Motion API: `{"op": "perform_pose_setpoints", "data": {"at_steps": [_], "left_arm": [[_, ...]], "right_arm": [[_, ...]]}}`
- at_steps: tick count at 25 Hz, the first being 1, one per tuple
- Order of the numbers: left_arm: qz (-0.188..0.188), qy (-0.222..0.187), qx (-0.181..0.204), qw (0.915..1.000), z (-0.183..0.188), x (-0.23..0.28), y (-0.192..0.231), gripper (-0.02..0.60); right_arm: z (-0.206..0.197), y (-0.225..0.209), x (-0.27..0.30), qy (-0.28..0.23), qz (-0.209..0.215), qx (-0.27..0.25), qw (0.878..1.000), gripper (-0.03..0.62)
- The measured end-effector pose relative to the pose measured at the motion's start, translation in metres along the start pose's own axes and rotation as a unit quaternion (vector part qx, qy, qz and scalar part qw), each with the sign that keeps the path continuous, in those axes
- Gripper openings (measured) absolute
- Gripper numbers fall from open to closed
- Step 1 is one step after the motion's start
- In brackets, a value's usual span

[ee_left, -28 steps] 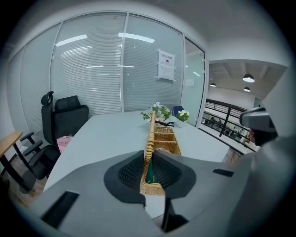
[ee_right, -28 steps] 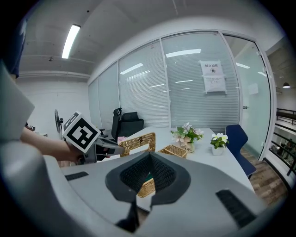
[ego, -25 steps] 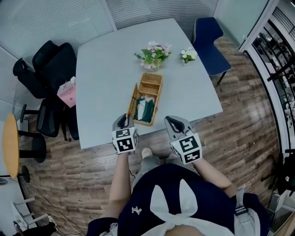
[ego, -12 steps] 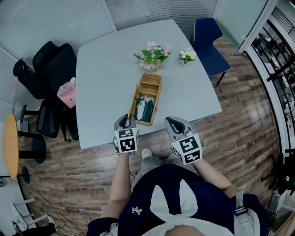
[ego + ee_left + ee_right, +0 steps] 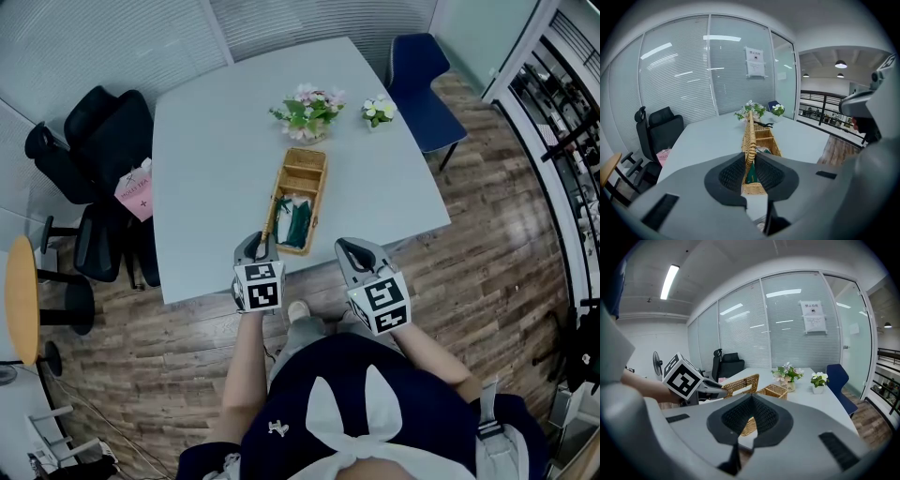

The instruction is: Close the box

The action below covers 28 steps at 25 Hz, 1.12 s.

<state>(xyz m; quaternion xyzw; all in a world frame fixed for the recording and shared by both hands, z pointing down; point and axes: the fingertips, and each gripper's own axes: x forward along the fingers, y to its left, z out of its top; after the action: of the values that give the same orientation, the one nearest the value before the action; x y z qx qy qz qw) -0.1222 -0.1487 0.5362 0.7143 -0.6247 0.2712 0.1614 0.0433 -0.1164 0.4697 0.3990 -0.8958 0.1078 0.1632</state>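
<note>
Left gripper view shows your left tongs (image 5: 749, 153) clamped narrow on the edge of the upright wicker lid (image 5: 750, 133). Your right tongs (image 5: 751, 397) are closed and empty, near the box (image 5: 298, 199), which stands open by the front edge of the surface (image 5: 206, 159).

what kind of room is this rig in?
Likely an office meeting room: a big pale table with black office chairs beside it, glass walls with blinds, and a printed notice stuck on the glass.
</note>
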Motion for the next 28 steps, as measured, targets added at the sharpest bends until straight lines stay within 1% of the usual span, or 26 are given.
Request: {"op": "perform_pose_setpoints", "data": {"at_steps": [12,28], "left_arm": [[-0.017,0.007,0.035,0.9992,-0.003,0.003,-0.016,0.077],[-0.023,0.019,0.078,0.9965,-0.008,0.006,-0.030,0.086]], "right_arm": [[-0.003,-0.003,-0.004,0.000,-0.006,0.002,1.000,0.005],[-0.009,-0.008,-0.010,0.005,-0.020,0.006,1.000,0.005]]}}
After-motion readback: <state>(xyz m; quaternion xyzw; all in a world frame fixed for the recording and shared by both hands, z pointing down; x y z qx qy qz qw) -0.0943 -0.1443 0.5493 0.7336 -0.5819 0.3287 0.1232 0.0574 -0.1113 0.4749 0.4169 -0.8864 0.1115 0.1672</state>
